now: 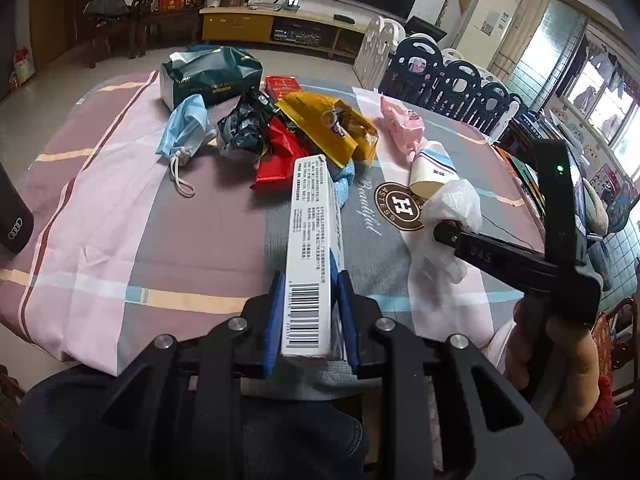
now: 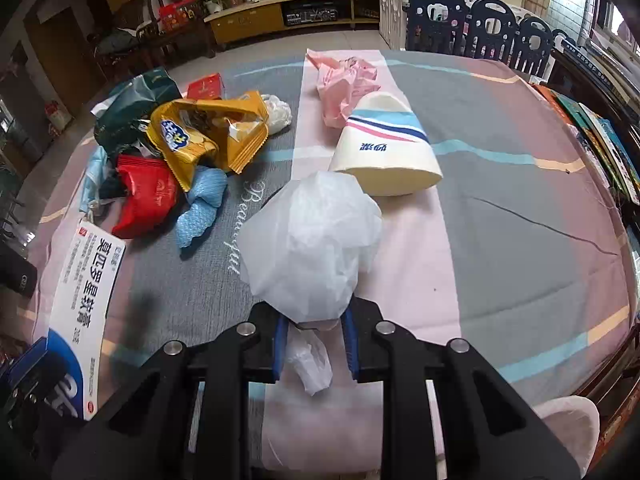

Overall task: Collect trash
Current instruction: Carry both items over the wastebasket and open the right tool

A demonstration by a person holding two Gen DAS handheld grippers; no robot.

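My left gripper (image 1: 310, 320) is shut on a long white medicine box (image 1: 310, 248) and holds it above the table near the front edge; the box also shows in the right wrist view (image 2: 86, 280). My right gripper (image 2: 314, 340) is shut on a crumpled white plastic bag (image 2: 314, 244), also seen in the left wrist view (image 1: 452, 208). On the table lie a yellow snack bag (image 2: 208, 136), a red wrapper (image 2: 146, 196), a blue shoe cover (image 2: 204, 204), a squashed paper cup (image 2: 384, 152), a pink bag (image 2: 344, 80) and a blue face mask (image 1: 186, 128).
The table has a pink and grey checked cloth (image 2: 500, 240). A dark green tissue pack (image 1: 212, 74) and a small red box (image 1: 282, 86) sit at the far side. A black key fob (image 1: 14, 216) lies at the left edge. Books (image 2: 600, 140) line the right edge.
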